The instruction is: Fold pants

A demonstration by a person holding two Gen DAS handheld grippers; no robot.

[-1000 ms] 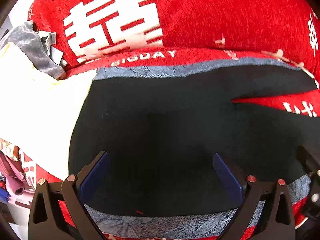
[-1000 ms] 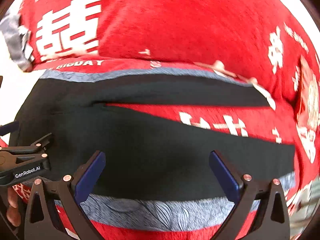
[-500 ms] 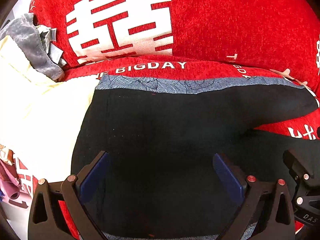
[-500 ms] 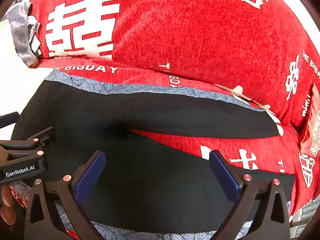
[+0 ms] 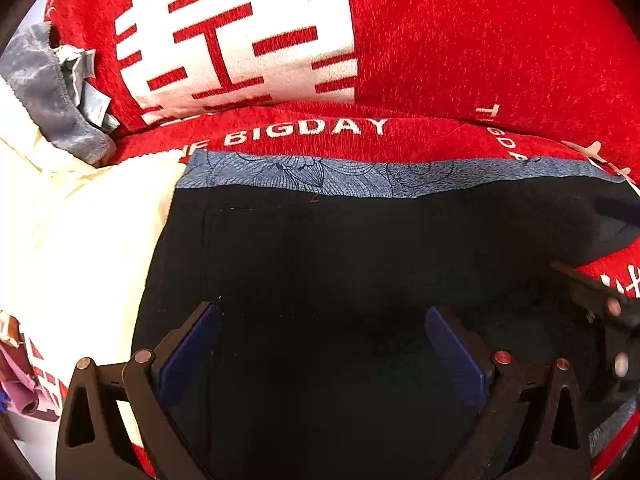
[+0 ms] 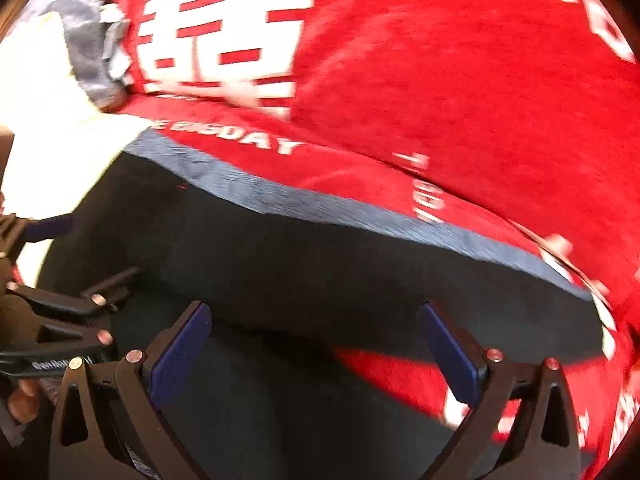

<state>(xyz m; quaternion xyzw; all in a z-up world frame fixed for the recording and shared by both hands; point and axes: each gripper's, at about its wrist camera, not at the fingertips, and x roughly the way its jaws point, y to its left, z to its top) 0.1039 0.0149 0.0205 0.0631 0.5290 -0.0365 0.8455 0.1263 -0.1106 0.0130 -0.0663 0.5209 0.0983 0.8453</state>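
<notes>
Black pants (image 5: pixel 320 264) lie spread on a blue-grey patterned cloth (image 5: pixel 320 172) over a red sofa cover. The two legs run to the right and split apart in the right wrist view (image 6: pixel 320 280). My left gripper (image 5: pixel 322 344) is open and empty, low over the waist part of the pants. My right gripper (image 6: pixel 314 344) is open and empty, over the crotch where the legs part. The left gripper's body shows at the left edge of the right wrist view (image 6: pixel 60 320). The right gripper's body shows at the right edge of the left wrist view (image 5: pixel 608 320).
A cream garment (image 5: pixel 80 232) lies left of the pants, touching their waist edge. A grey cloth with tags (image 5: pixel 52 92) sits at the far left against the red sofa back with white characters (image 5: pixel 400 40). Pink items (image 5: pixel 20 392) lie at the lower left.
Both grippers have moved forward and lower over the pants, which now fill more of each view. The right wrist view has swung left and is motion-blurred. Both stay open.
</notes>
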